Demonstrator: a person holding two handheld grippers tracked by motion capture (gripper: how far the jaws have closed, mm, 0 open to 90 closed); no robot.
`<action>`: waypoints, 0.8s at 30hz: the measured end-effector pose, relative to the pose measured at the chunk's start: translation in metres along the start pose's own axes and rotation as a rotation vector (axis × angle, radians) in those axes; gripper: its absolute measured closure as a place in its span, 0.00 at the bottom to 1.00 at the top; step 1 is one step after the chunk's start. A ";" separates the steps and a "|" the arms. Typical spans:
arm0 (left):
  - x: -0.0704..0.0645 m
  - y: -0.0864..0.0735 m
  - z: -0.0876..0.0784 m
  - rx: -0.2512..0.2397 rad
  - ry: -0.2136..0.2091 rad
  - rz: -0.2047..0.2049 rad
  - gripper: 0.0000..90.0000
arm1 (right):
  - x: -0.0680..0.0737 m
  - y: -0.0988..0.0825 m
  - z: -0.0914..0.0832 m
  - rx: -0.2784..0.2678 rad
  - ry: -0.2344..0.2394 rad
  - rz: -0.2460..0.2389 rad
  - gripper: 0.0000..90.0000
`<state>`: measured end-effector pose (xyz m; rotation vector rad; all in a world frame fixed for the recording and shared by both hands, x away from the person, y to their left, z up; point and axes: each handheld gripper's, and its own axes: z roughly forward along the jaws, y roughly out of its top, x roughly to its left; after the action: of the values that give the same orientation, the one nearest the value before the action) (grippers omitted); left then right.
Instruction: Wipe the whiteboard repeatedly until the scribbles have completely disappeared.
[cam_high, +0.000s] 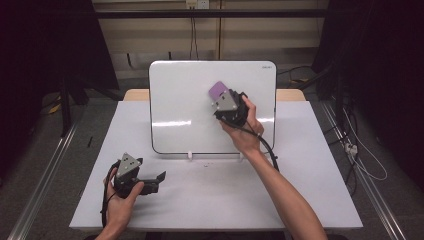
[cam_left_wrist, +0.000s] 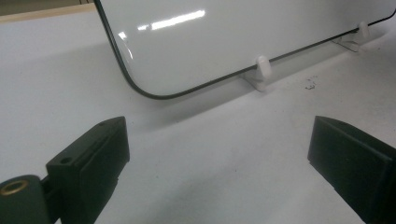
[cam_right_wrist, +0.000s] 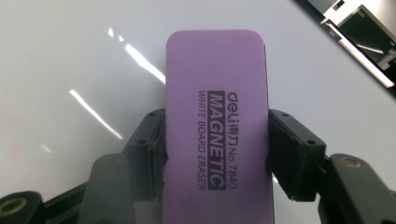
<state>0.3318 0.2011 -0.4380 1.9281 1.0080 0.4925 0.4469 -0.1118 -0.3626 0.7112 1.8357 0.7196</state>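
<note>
Right gripper: jaws clamped on purple eraser, upper centre, against whiteboard.
Left gripper: jaws apart, lower left, over worktop.

A purple eraser with black lettering, a white whiteboard edged in black.

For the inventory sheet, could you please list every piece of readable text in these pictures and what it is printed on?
"deli" with two Chinese characters, "No. 7840": on the purple eraser clamped in the right gripper.
"MAGNETIC": same eraser, white letters in a dark bar.
"WHITE BOARD ERASER": same eraser, beneath that bar.
Small mark at the whiteboard's top right corner: too small to read.
</note>
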 end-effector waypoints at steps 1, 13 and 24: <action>0.000 0.000 0.000 0.000 0.000 0.002 0.06 | 0.009 -0.001 -0.002 -0.003 0.008 -0.019 0.46; -0.002 0.000 0.002 0.007 -0.004 0.009 0.06 | 0.090 -0.008 -0.017 -0.019 0.173 -0.193 0.46; -0.001 -0.001 0.001 0.000 -0.005 0.003 0.06 | -0.008 0.001 0.000 0.025 -0.011 0.010 0.46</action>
<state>0.3314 0.1999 -0.4389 1.9296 1.0024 0.4895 0.4491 -0.1171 -0.3572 0.7398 1.8353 0.6997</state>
